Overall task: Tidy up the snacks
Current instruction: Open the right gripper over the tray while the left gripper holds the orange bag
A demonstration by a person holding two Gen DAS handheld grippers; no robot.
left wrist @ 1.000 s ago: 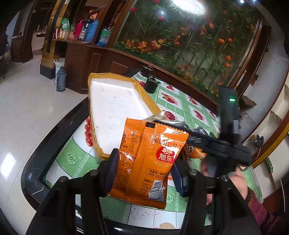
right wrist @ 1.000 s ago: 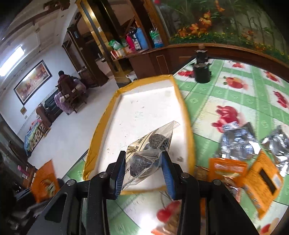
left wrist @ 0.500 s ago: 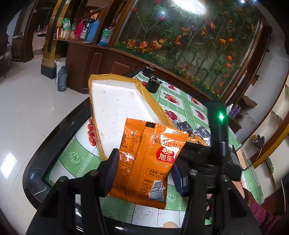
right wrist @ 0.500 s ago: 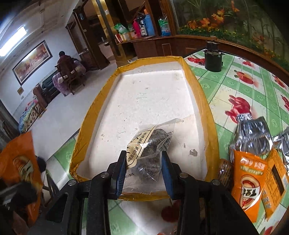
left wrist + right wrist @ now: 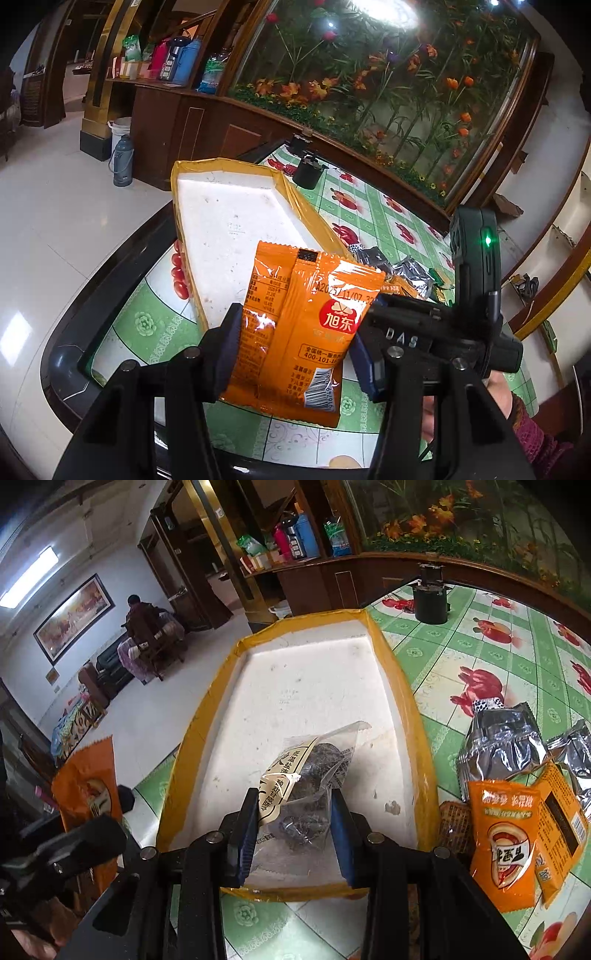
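My left gripper (image 5: 291, 354) is shut on an orange snack packet (image 5: 303, 325) and holds it upright above the table's near edge, in front of the white tray with a yellow rim (image 5: 229, 218). My right gripper (image 5: 293, 827) is shut on a clear packet of dark snacks (image 5: 306, 775) over the near end of the tray (image 5: 306, 686). The orange packet and left gripper also show at the left of the right wrist view (image 5: 86, 779). The right gripper's body (image 5: 439, 332) shows at the right of the left wrist view.
Loose snacks lie on the green flowered tablecloth right of the tray: silver packets (image 5: 502, 738) and orange packets (image 5: 506, 830). A black pot (image 5: 430, 598) stands at the table's far edge. A wooden counter with bottles (image 5: 177, 62) is behind.
The right gripper has moved forward and lower over the near end of the tray with the clear packet. The left gripper still holds the orange packet in about the same place.
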